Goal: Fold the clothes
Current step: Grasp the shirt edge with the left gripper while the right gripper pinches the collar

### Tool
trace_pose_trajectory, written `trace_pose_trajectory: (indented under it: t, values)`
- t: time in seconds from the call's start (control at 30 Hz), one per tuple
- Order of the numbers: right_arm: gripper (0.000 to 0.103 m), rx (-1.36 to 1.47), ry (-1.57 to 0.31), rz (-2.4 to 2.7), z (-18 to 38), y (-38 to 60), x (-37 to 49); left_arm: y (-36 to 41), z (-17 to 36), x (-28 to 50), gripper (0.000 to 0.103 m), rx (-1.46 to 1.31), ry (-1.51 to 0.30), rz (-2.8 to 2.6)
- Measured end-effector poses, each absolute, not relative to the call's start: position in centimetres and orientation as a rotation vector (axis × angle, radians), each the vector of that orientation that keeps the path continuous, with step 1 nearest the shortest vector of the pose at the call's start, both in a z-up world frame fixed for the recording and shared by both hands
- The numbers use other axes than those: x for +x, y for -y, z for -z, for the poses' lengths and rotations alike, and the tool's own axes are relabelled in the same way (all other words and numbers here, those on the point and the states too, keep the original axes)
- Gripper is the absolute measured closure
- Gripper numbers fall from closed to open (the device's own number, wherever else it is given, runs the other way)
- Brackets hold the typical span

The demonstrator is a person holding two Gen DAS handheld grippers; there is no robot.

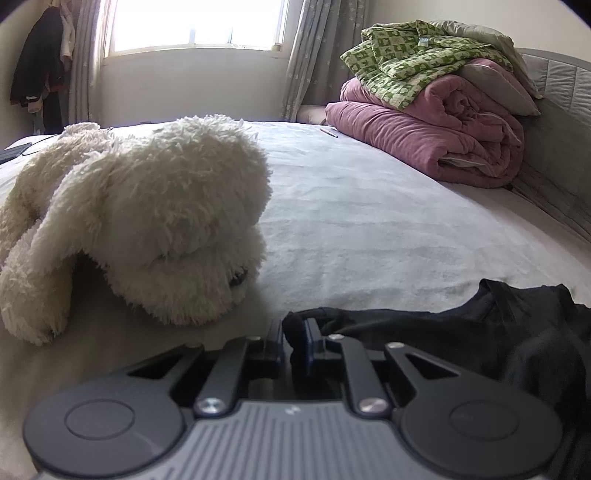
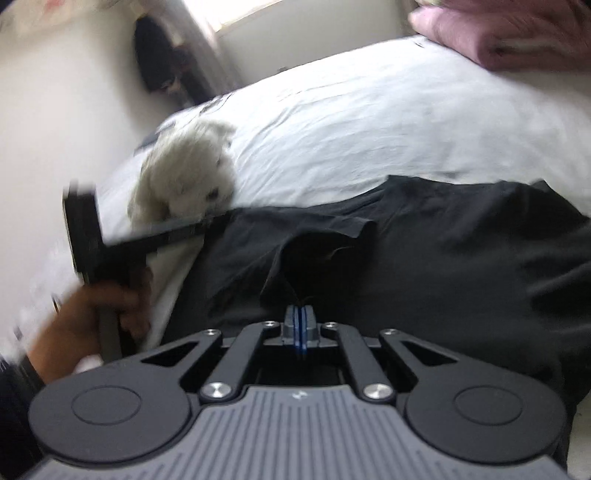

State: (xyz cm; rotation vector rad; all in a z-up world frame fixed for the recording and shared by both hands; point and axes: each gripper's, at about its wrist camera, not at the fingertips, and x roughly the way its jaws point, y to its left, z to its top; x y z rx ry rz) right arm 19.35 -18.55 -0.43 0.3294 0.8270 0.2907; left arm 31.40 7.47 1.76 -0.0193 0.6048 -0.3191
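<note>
A black garment (image 2: 424,240) lies spread and rumpled across the near part of the white sheet, one edge curled up in a loose flap. Beside it sits a fluffy cream garment (image 1: 147,221), heaped and folded over.

A big bed (image 1: 369,221) fills the room, covered with a white sheet that has small wrinkles. Behind it a window (image 1: 199,22) glows very bright, and daylight falls across the bed. Grey curtains (image 1: 314,55) with little white flowers hang on both sides of it. The wall (image 1: 192,85) under the window is plain and pale. A grey padded headboard (image 1: 561,110) runs along the right side. Dark clothes hang in the left corner (image 1: 37,62).
</note>
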Motion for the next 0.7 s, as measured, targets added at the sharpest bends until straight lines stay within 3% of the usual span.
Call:
trace_pose_trajectory:
  t: [0.2, 0.27, 0.3, 0.33, 0.37, 0.4, 0.43, 0.7]
  values:
    - [0.099, 0.378, -0.917, -0.304, 2.7, 19.7, 21.3, -7.1, -1.6, 31.4, 0.085, 0.008, -0.604, 0.306]
    - [0.093, 0.423, -0.918, -0.304, 2.7, 19.9, 21.4, -6.8, -1.8, 31.2, 0.079, 0.034, -0.600, 0.289]
    - [0.090, 0.438, -0.907, -0.313, 2.2, 20.1, 21.0, -6.9, -1.9, 31.0, 0.069, 0.043, -0.605, 0.285]
    - [0.077, 0.452, -0.897, -0.322, 1.7, 20.2, 20.6, -7.1, -2.2, 30.7, 0.057, 0.049, -0.611, 0.284]
    - [0.066, 0.466, -0.886, -0.330, 1.1, 20.3, 20.2, -7.4, -2.4, 30.4, 0.053, 0.055, -0.617, 0.284]
    - [0.044, 0.480, -0.876, -0.339, 0.6, 20.4, 19.7, -7.6, -2.6, 30.1, 0.048, 0.061, -0.623, 0.283]
    - [0.038, 0.495, -0.865, -0.348, 0.0, 20.6, 19.3, -7.8, -2.8, 29.8, 0.046, 0.067, -0.629, 0.282]
    - [0.038, 0.474, -0.890, -0.354, -1.4, 19.1, 13.4, -8.1, -3.5, 27.7, 0.043, 0.045, -0.654, 0.347]
